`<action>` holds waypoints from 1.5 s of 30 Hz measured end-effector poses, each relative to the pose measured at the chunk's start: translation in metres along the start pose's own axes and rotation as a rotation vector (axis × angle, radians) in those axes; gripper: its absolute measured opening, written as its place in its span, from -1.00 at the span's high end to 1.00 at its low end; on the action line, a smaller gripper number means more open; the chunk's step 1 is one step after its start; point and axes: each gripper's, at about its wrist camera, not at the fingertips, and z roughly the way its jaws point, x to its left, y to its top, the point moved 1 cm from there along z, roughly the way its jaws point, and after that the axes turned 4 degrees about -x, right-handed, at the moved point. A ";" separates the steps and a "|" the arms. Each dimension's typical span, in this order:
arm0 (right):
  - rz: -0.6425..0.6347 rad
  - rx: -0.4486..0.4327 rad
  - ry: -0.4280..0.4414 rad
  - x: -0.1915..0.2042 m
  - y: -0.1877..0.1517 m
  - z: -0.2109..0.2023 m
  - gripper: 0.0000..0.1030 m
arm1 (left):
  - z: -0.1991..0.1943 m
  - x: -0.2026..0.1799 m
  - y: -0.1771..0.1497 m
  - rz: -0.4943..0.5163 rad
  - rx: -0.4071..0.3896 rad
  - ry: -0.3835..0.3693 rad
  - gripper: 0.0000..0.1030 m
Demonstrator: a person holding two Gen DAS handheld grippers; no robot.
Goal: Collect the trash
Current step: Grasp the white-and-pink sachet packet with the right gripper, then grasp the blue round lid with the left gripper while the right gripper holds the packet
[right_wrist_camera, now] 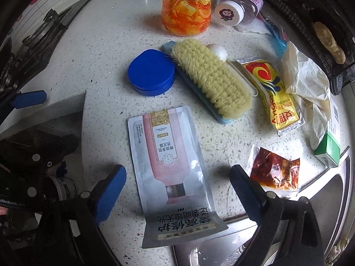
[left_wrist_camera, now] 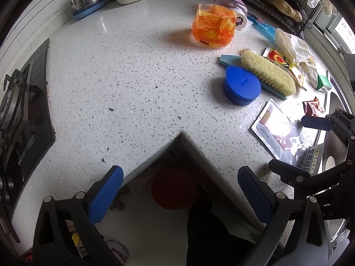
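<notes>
A flat grey-and-pink pouch (right_wrist_camera: pixel 170 170) lies on the speckled counter (right_wrist_camera: pixel 106 51), its near end over the sink rim. My right gripper (right_wrist_camera: pixel 177 190) is open, its fingers on either side of the pouch, just above it. A red sauce packet (right_wrist_camera: pixel 276 170) lies right of it, a yellow packet (right_wrist_camera: pixel 270 93) and a crumpled white glove (right_wrist_camera: pixel 306 84) farther right. An orange wrapper (right_wrist_camera: pixel 186 13) stands at the back. My left gripper (left_wrist_camera: pixel 179 190) is open and empty, over the counter's inner corner. The pouch (left_wrist_camera: pixel 275 130) and the right gripper (left_wrist_camera: pixel 310 144) show at right in the left wrist view.
A scrub brush (right_wrist_camera: pixel 208 77), a blue round tin (right_wrist_camera: pixel 150 75), a tipped plastic bottle (right_wrist_camera: pixel 237 6) and a green box (right_wrist_camera: pixel 330 146) lie on the counter. The steel sink (right_wrist_camera: pixel 328 199) is at right. A gas stove (left_wrist_camera: pixel 20 110) is at left, a red bin (left_wrist_camera: pixel 173 188) below the counter.
</notes>
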 end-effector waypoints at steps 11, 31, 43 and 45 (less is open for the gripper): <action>-0.047 -0.054 0.012 0.024 0.001 -0.005 -0.12 | -0.005 0.012 -0.002 -0.016 0.004 -0.024 -0.99; 0.165 -0.095 0.069 -0.006 -0.018 -0.021 0.99 | -0.012 -0.015 0.026 0.103 -0.016 -0.055 -0.99; 0.440 -0.134 0.088 -0.046 -0.029 -0.041 0.99 | 0.016 -0.047 0.068 0.232 0.006 -0.107 -0.99; 0.458 -0.140 0.082 -0.048 -0.028 -0.042 0.99 | 0.022 -0.050 0.073 0.246 0.012 -0.111 -0.99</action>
